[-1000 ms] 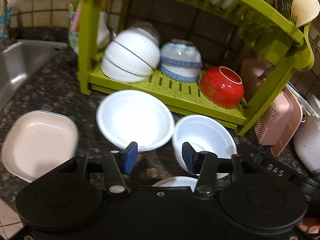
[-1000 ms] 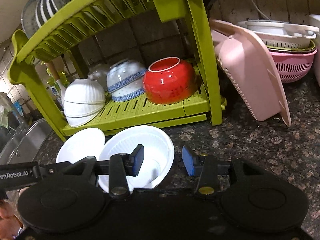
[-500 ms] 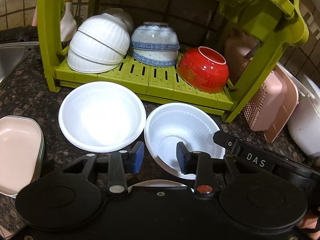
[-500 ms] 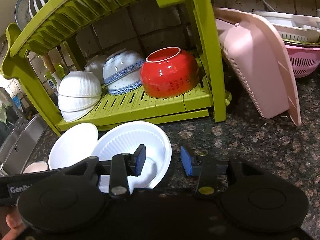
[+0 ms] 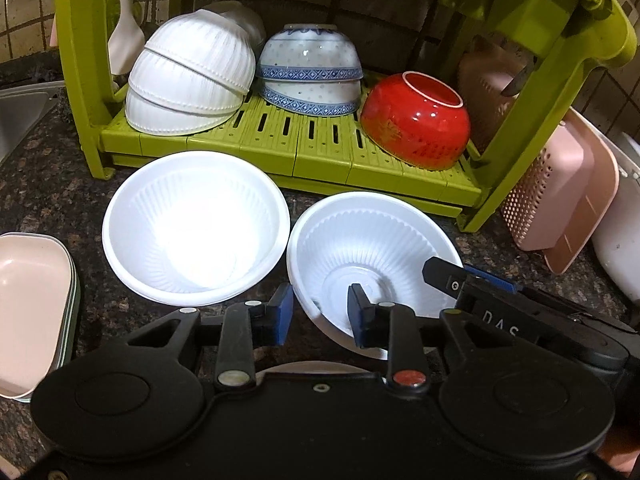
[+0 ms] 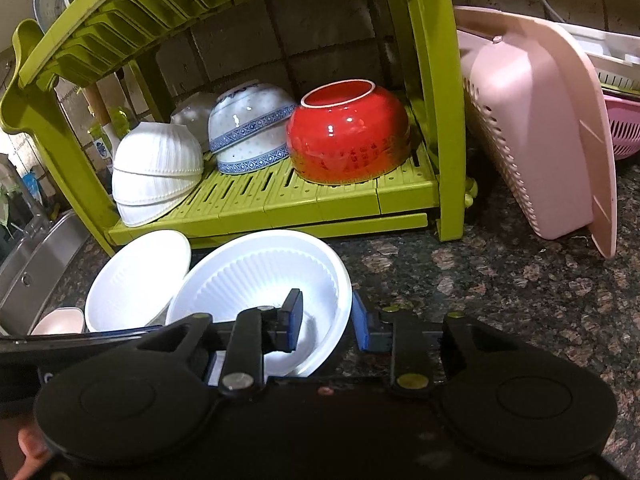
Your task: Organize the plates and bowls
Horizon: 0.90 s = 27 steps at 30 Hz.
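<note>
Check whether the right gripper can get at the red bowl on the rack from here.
Probably not directly: the right gripper straddles the rim of the white ribbed bowl, which sits between it and the red bowl.

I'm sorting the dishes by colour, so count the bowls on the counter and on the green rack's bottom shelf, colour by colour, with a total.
White ribbed bowls on the counter: 2
White ribbed bowls stacked on the shelf: 2
Blue-patterned bowls, stacked: 2
Red bowl: 1
Pale bowl half hidden behind: 1
Total: 8

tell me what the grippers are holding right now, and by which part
Nothing is clamped yet. Both grippers straddle the rim of the same white bowl: left gripper at its near-left edge, right gripper at its right edge, both open.
</note>
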Motion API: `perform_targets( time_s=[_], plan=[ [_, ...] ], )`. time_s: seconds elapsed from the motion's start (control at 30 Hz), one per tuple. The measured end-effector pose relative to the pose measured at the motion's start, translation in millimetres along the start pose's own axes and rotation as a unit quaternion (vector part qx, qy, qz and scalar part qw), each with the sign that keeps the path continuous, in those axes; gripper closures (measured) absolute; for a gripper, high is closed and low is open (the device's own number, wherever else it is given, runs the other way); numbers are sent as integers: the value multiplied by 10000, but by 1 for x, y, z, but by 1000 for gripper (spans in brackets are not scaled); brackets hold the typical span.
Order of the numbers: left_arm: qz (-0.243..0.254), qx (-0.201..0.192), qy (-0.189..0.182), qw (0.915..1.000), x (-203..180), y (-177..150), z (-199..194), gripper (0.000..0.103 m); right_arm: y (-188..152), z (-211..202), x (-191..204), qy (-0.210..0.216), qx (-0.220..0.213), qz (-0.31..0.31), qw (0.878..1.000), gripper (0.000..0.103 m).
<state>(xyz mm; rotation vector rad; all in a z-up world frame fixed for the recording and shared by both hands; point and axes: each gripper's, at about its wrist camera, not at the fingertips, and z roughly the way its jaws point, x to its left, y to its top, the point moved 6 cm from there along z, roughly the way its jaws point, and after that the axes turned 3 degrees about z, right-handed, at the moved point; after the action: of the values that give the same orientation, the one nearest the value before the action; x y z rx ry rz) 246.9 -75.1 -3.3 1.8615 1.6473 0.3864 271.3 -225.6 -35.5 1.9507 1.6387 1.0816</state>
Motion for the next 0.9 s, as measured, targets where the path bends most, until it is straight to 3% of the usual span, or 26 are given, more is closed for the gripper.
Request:
perform_targets(
  time_s=[0.23,0.4,0.57,0.9],
  plan=[
    [20,-4,64,10000,0,2,4,65,0,3,-3,-107,-33,-53,9999,88],
    [-21,28,55,10000,-1,3,9,66,-1,1,-6,-155,-37,-100,9998,89],
    [101,27,42,9999,-6,1,12,78,0,-6,-13,-286,-148,-131,9994,89],
    [201,-207,-80,9996,-20,4,-2,79,3,-31,-19,-375,-445,-210,9981,89]
  ],
)
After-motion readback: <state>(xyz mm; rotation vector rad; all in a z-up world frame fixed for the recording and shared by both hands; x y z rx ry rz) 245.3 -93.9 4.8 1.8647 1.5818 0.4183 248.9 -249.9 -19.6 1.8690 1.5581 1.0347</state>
